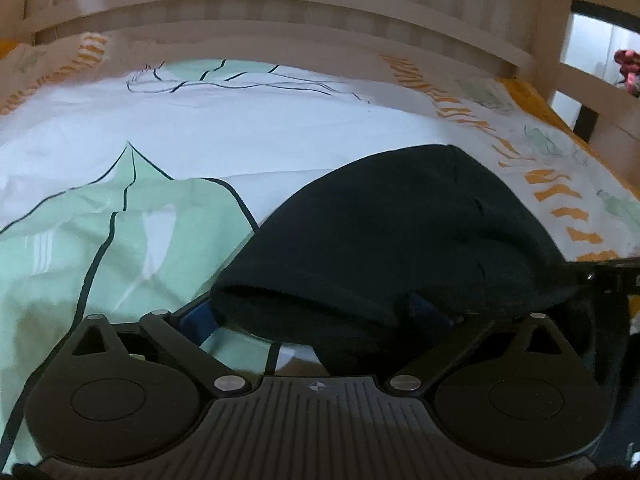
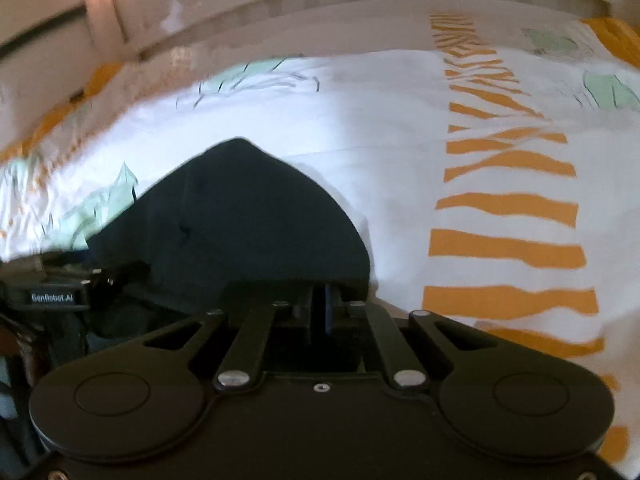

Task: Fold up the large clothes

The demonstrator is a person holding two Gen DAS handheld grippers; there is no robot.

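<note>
Left wrist view: left gripper [image 1: 320, 320] jaws spread wide, black garment [image 1: 400, 240] lying between them at 12 o'clock, unpinched | right wrist view: right gripper [image 2: 326, 308] fingers closed together under the garment's near edge | garment on white, green and orange-striped bedsheet [image 2: 400, 140], slatted bed frame [image 1: 280, 8] at 12 o'clock

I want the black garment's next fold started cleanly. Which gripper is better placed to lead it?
Right. The right gripper looks already shut at the black garment edge, though the pinch itself is hidden; the left gripper stands wide open with cloth draped between its fingers, gripping nothing.
</note>
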